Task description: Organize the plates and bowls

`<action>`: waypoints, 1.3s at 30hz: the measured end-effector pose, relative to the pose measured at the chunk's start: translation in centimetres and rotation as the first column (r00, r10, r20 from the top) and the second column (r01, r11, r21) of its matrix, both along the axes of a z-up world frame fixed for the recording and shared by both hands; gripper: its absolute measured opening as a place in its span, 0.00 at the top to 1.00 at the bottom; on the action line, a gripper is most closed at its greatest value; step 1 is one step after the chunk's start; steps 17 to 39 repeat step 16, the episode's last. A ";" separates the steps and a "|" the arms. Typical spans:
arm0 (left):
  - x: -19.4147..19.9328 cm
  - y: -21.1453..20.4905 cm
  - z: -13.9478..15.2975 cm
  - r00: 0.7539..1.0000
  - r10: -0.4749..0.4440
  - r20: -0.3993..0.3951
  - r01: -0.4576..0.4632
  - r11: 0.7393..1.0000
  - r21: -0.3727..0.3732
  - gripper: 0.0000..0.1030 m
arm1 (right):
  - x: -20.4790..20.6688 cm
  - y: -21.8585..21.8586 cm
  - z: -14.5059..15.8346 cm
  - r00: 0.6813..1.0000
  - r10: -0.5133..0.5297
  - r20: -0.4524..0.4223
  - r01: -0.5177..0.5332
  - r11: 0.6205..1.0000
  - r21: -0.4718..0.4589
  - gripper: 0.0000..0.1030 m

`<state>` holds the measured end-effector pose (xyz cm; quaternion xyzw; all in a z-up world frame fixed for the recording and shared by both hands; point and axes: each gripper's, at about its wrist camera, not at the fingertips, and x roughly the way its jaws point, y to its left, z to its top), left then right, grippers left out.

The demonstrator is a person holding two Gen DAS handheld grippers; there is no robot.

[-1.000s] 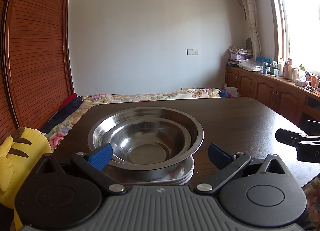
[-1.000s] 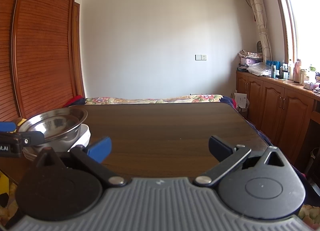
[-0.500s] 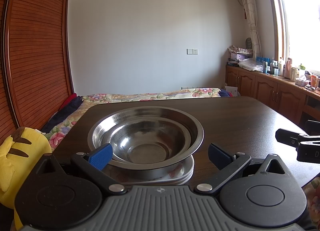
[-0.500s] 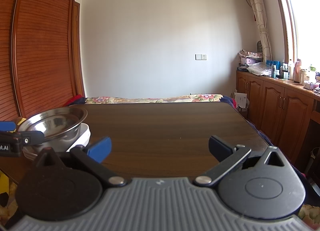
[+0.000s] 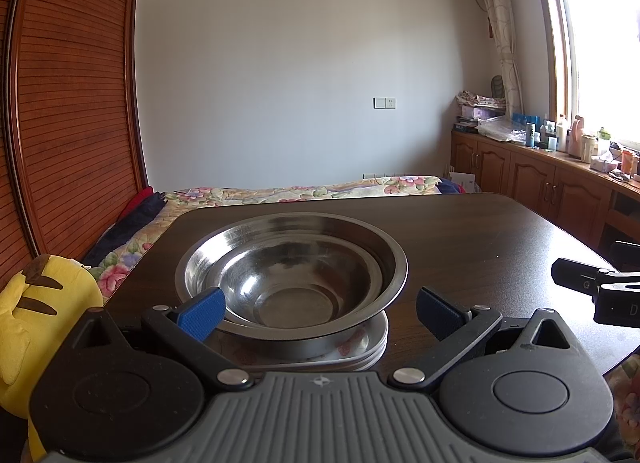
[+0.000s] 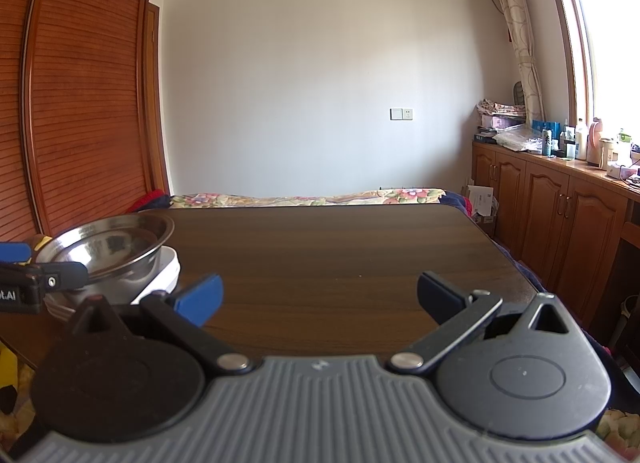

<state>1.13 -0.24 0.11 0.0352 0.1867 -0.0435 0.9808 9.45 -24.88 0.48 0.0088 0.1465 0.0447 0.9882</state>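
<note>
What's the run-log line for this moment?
left gripper: open, at stack | right gripper: open, over table | steel bowls: nested on plates

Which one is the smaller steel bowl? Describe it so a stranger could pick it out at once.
Start at the dark wooden table; near its left edge stands a single stack of dishes. White plates lie at the bottom, then a wide steel bowl. The smaller steel bowl nests inside that one, the innermost and topmost piece.

Daylight floods from the overexposed window [image 5: 600,63] at right; both views sharp, with fisheye bending at the edges.
</note>
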 end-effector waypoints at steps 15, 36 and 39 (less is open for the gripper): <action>-0.1 0.0 -0.1 1.000 -0.002 -0.001 0.002 1.000 0.001 0.00 | 0.0 -0.1 -0.1 1.000 0.001 -0.001 -0.001 1.000 0.001 0.00; -0.1 0.1 -0.2 1.000 -0.001 -0.001 0.001 1.000 0.000 0.00 | -0.1 -0.1 -0.2 1.000 0.000 -0.001 0.000 1.000 0.001 0.00; -0.1 0.1 -0.2 1.000 -0.001 -0.001 0.001 1.000 0.000 0.00 | -0.1 -0.1 -0.2 1.000 0.000 -0.001 0.000 1.000 0.001 0.00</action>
